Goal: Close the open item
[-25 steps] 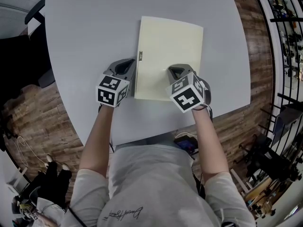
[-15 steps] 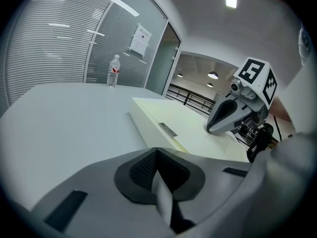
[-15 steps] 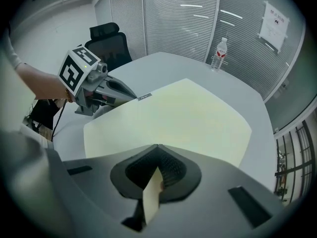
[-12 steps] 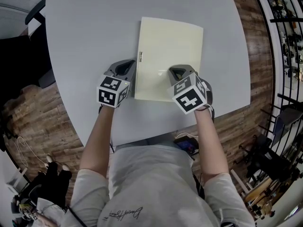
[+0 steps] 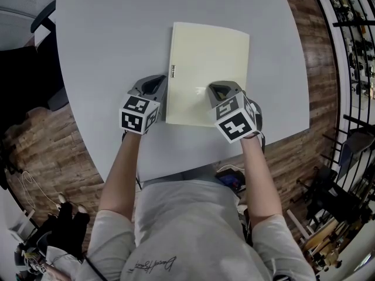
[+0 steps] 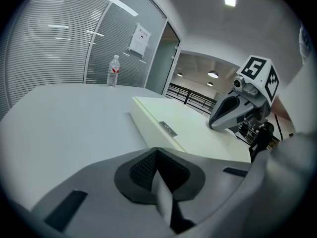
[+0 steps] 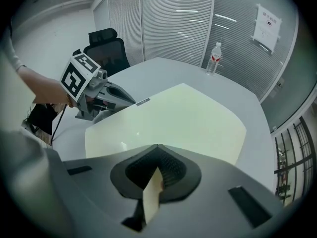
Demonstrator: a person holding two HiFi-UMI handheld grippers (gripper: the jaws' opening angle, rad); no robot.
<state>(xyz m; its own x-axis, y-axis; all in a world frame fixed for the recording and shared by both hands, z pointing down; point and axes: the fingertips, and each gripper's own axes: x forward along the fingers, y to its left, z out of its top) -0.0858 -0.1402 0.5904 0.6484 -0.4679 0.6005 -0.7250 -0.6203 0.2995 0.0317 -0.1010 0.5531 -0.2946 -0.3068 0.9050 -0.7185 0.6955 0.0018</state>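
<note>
- Slightly leftward is how the far right corner of the folder (image 5: 205,69) has been shifted since the earlier frame. The marker cube of the right gripper (image 5: 220,89) has been turned a touch, and the left gripper (image 5: 153,84) has been kept in place.
- The pale yellow folder is seen lying flat and closed on the grey table (image 5: 105,40), with a small label (image 5: 173,70) near its left edge.
- The left gripper is held just beside the folder's left edge, its jaws brought together with nothing between them.
- The right gripper is held over the folder's near right part, its jaws likewise pressed together and empty.
- A bottle (image 7: 213,58) is seen upright at the table's far side, well apart from the folder, and a chair (image 7: 106,46) is seen beyond the table.
</note>
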